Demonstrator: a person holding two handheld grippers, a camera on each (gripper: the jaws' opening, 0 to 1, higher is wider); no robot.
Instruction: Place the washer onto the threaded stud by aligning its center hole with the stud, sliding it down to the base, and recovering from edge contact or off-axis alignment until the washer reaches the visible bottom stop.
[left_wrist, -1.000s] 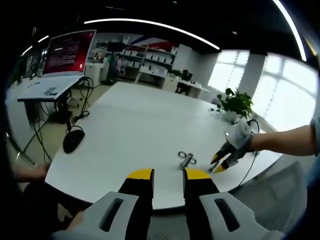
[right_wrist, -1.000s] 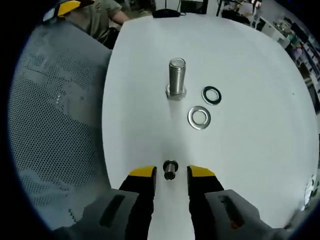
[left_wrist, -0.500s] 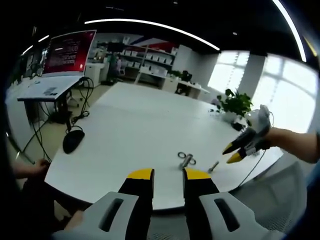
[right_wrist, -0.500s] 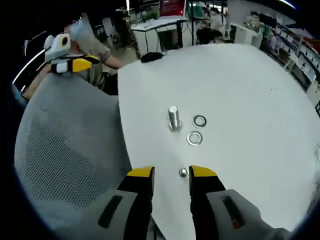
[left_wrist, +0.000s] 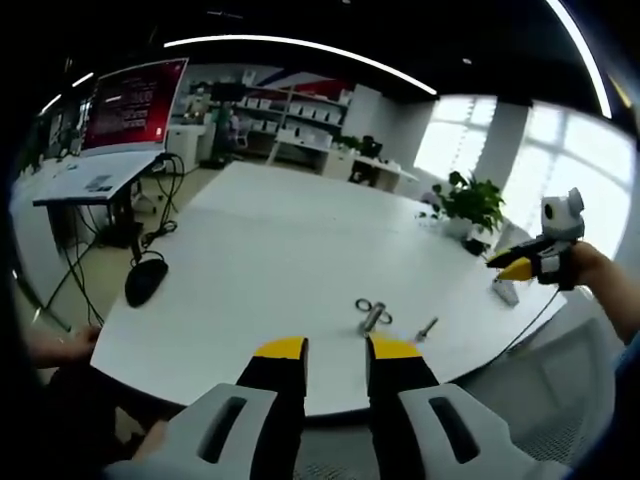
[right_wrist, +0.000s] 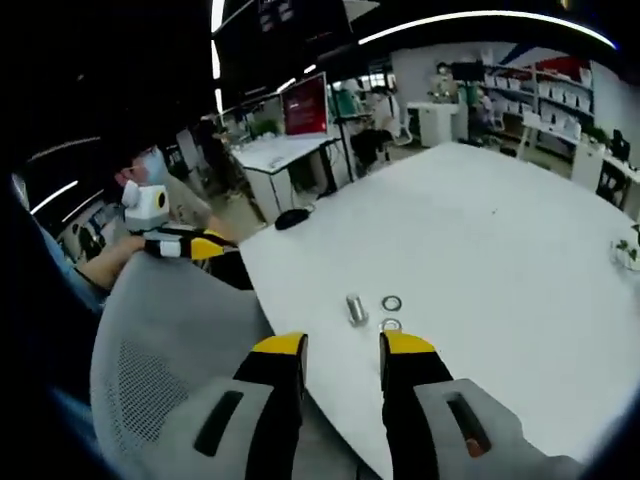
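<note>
Bare table (right_wrist: 520, 230) all round stud (right_wrist: 356, 308); washers (right_wrist: 391, 303) just beside; chair back (right_wrist: 170, 340) flanks near edge.

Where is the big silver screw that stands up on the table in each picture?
Left gripper view: the threaded stud is low and right of middle on the white table, just above this view's right jaw, with a washer beside it.
Right gripper view: the threaded stud is near the middle, above the gap between the jaws.
Shared landmark: the black mouse at the table's edge.
</note>
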